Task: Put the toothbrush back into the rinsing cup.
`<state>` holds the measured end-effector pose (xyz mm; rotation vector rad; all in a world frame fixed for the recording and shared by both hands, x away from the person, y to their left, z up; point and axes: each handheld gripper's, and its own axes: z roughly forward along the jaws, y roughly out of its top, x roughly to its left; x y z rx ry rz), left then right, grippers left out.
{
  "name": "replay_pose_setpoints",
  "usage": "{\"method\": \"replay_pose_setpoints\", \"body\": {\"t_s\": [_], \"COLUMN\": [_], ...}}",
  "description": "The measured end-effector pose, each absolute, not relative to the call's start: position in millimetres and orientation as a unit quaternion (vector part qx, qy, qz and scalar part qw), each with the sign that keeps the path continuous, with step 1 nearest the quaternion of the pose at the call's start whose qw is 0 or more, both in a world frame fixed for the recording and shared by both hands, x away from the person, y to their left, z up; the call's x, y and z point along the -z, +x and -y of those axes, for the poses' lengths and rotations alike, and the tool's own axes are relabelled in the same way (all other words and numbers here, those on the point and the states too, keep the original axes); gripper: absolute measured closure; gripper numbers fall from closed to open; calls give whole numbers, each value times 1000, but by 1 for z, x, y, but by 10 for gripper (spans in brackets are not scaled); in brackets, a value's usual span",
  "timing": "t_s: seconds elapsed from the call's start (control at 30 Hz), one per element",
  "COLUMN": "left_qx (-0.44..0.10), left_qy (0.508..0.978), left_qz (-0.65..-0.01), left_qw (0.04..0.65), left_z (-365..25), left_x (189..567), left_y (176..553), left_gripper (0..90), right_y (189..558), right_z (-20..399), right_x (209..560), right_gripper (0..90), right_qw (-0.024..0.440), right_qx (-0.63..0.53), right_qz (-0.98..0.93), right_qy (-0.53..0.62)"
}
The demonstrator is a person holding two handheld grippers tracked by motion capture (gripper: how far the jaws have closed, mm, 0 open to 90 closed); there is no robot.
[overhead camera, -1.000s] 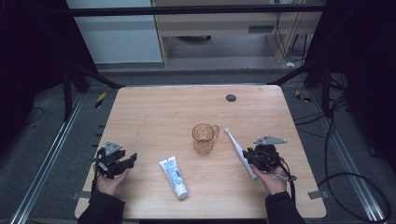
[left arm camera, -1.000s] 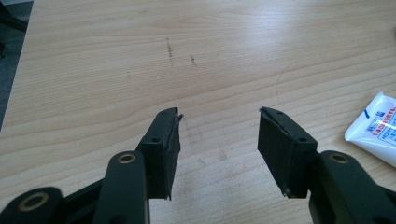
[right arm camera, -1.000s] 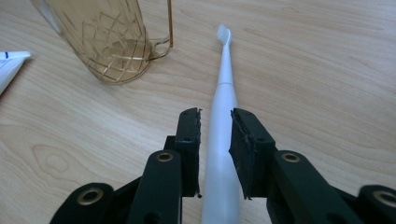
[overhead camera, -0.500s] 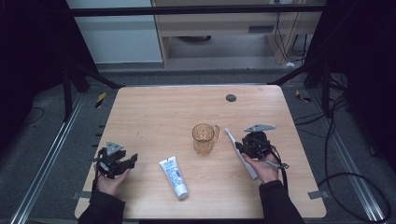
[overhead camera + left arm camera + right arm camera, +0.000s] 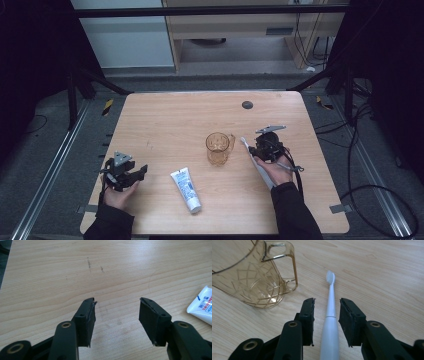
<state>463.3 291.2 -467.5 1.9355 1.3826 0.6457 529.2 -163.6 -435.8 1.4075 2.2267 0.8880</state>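
A white toothbrush [image 5: 245, 143] lies on the wooden table [image 5: 175, 125], right of a clear amber cup [image 5: 218, 148] with a handle. My right gripper [image 5: 255, 150] is low over the brush and points along it toward the bristles. In the right gripper view the toothbrush [image 5: 331, 305] runs between the jaws of the right gripper [image 5: 327, 300], which have just been opening; the pads stand clear of the handle on both sides. The cup [image 5: 257, 277] is ahead to the left. My left gripper [image 5: 141, 172] rests at the table's near left. It [image 5: 117, 300] is open over bare wood.
A white toothpaste tube [image 5: 186, 190] lies near the front edge between the two hands; its end [image 5: 201, 306] shows at the right in the left gripper view. A small black disc [image 5: 247, 104] sits far back on the table. Dark floor and rails surround the table.
The right hand has moved forward and left along the toothbrush, closer to the cup. The left hand and gripper have stayed where they were.
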Motion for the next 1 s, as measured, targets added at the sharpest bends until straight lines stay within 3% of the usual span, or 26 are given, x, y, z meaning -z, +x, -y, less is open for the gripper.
{"method": "replay_pose_setpoints", "body": {"t_s": [1.0], "left_qx": [-244], "left_qy": [745], "left_qz": [-527], "left_qw": [328], "left_z": [-291], "left_x": [469], "left_y": [464], "left_gripper": [457], "right_y": [536], "right_z": [169], "right_x": [459], "right_gripper": [609], "right_qw": [138], "right_qx": [-249], "right_qz": [-819], "right_qy": [499]}}
